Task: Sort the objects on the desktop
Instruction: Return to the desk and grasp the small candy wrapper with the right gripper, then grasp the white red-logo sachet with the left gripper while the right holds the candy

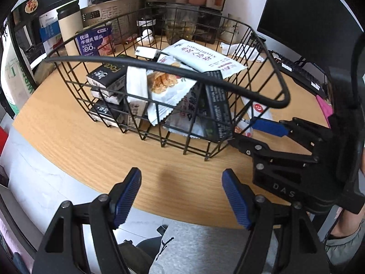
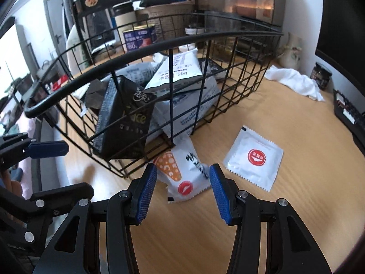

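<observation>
A black wire basket (image 1: pixel 269 100) (image 2: pixel 230 86) stands on the wooden desk, filled with white snack packets (image 1: pixel 200 59) and black tissue packs (image 1: pixel 107 75) (image 2: pixel 123 123). My left gripper (image 1: pixel 181 196) is open and empty, low at the desk's front edge before the basket. My right gripper (image 2: pixel 182 186) is open, its pads either side of a white snack packet with an orange pattern (image 2: pixel 182 173) lying by the basket's corner. A flat white sachet with a red seal (image 2: pixel 254 157) lies to its right. The right gripper also shows in the left wrist view (image 1: pixel 269 125).
Behind the basket stand a blue can (image 1: pixel 97 41), a cylinder container (image 1: pixel 69 22), a glass jar (image 1: pixel 181 26) and shelves. A white cloth (image 2: pixel 296 82) and a dark jar (image 2: pixel 321 75) lie at the back right. A keyboard (image 1: pixel 301 70) and monitor (image 1: pixel 303 11) are on the right.
</observation>
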Motion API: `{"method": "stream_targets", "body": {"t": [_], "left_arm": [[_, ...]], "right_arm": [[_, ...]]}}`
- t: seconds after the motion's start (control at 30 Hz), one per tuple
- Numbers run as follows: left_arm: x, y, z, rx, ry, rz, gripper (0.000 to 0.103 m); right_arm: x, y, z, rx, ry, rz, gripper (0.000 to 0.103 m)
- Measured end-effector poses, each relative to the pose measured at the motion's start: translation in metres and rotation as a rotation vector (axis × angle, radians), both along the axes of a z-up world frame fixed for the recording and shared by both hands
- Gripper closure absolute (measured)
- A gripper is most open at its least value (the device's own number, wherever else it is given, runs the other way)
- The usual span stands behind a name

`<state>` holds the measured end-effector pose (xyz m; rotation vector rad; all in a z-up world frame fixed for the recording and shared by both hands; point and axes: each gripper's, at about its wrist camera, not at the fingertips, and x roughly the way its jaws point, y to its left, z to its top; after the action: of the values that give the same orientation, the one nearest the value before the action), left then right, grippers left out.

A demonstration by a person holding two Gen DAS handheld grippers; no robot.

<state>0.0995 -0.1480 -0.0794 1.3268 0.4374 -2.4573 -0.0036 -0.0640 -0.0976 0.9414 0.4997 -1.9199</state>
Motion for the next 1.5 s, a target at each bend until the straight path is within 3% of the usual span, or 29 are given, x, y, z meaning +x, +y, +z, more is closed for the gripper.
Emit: {"method": "stream_targets", "body": {"t": [0.03,0.2,0.6,0.8,0.97,1.13,1.5], "left_arm": [[0.0,0.0,-0.001,0.0,-0.001,-0.003,0.026],[0.001,0.003,0.0,-0.005,-0.001,-0.013,0.026],[-0.015,0.059,0.014,-0.028,0.016,-0.145,0.026],[-0.051,0.107,0.017,-0.033,0.036,-0.261,0.026],[-0.099,0.133,0.019,-0.027,0.062,-0.301,0.026],[-0.146,0.136,0.009,-0.114,0.044,-0.284,0.026],[-0.191,0.111,-0.025,-0.142,-0.02,-0.21,0.024]], "right_arm": [[0.0,0.0,0.0,0.002,0.003,-0.002,0.066],[-0.001,0.005,0.002,0.0,-0.002,-0.013,0.097],[-0.011,0.072,0.019,-0.022,-0.004,-0.116,0.101],[-0.029,0.123,0.028,-0.038,0.0,-0.209,0.101],[-0.046,0.161,0.026,-0.042,-0.01,-0.279,0.101],[-0.063,0.194,0.02,-0.053,-0.03,-0.338,0.101],[-0.076,0.227,0.015,-0.084,-0.022,-0.384,0.098]]}}
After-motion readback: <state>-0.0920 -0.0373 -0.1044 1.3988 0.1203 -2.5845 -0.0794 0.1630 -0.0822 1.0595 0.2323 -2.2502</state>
